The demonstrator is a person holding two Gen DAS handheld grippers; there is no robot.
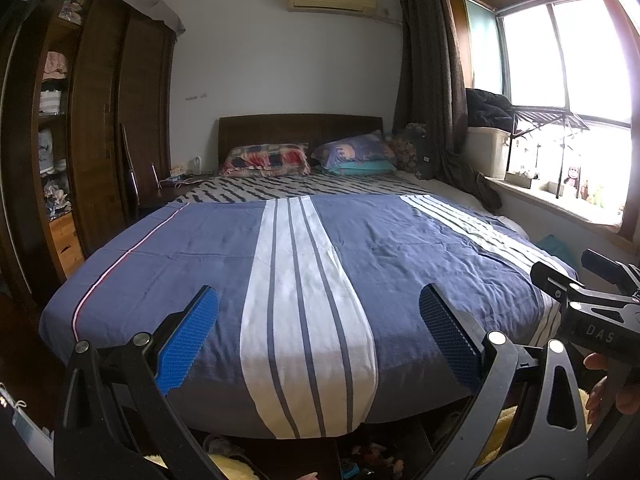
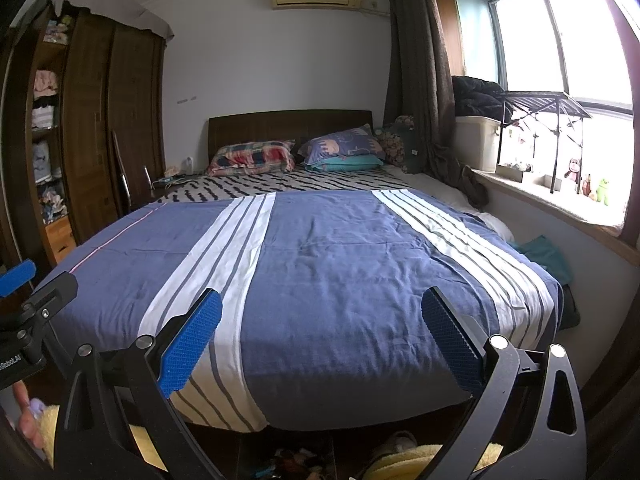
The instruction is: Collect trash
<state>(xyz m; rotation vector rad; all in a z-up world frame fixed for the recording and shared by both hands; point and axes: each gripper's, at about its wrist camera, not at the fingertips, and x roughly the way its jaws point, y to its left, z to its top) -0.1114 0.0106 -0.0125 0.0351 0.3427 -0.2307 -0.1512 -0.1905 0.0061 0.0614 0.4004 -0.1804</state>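
No trash is clearly visible on the bed. A bed with a blue quilt with white stripes [image 1: 320, 264] fills both views [image 2: 340, 264]. My left gripper [image 1: 318, 340] is open and empty, held over the foot of the bed. My right gripper [image 2: 320, 340] is open and empty, also over the foot of the bed, to the right of the left one. The right gripper's body shows at the right edge of the left wrist view [image 1: 592, 312]. Small mixed items [image 2: 296, 460] lie on the floor under the bed's foot; I cannot tell what they are.
Two pillows [image 1: 308, 158] lie at the wooden headboard. A dark wardrobe [image 1: 100, 128] with an open shelf stands at left. A nightstand [image 1: 176, 184] with small items is beside the bed. A window sill [image 2: 560, 192] with toys and a curtain [image 2: 420, 80] are at right.
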